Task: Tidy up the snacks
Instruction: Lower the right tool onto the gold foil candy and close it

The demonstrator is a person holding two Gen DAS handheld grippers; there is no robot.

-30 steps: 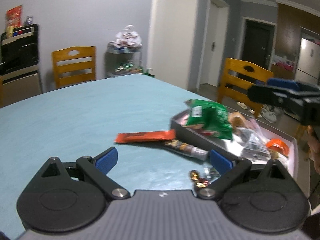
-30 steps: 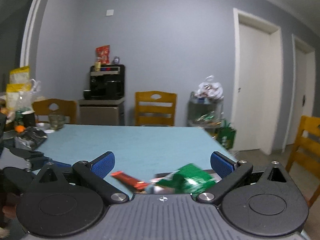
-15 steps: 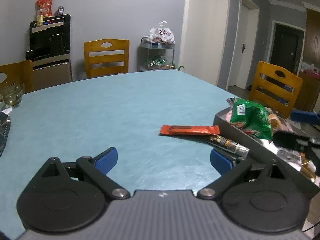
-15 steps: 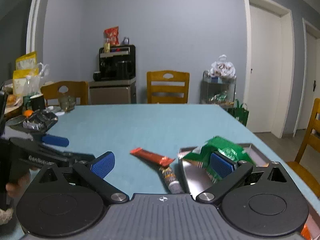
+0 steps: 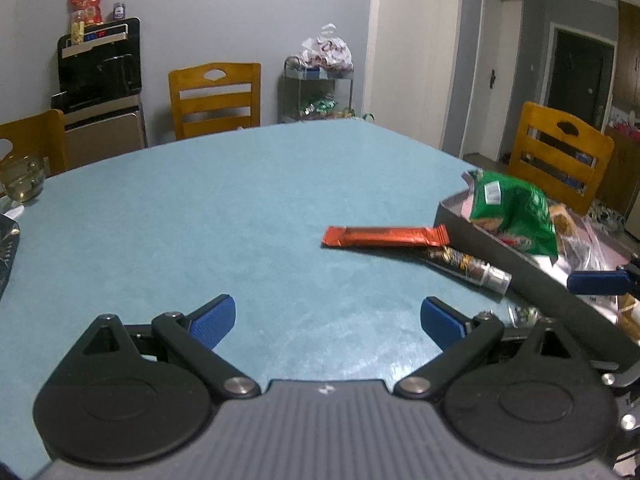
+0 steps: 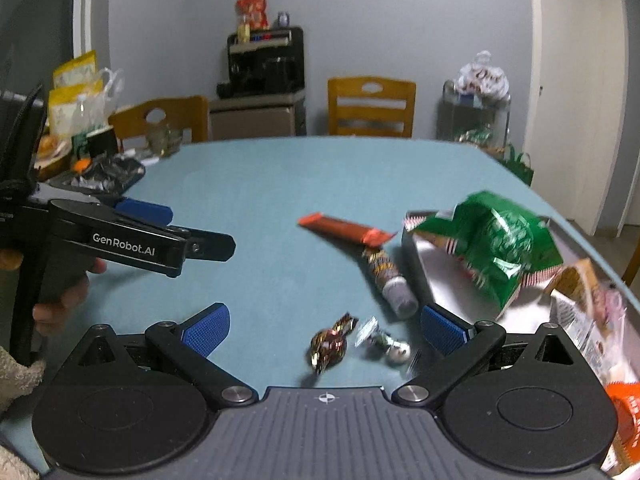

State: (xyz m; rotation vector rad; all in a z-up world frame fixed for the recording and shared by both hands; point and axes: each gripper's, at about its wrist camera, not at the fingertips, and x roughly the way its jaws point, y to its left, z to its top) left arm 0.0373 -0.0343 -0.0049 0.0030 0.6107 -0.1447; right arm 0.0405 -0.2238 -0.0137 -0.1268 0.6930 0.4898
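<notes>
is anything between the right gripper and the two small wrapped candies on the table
Nothing visible. The right gripper is open and the two wrapped candies lie on bare table just ahead, between its fingers. The dark tube snack and the box sit beyond them, not in the path.
</notes>
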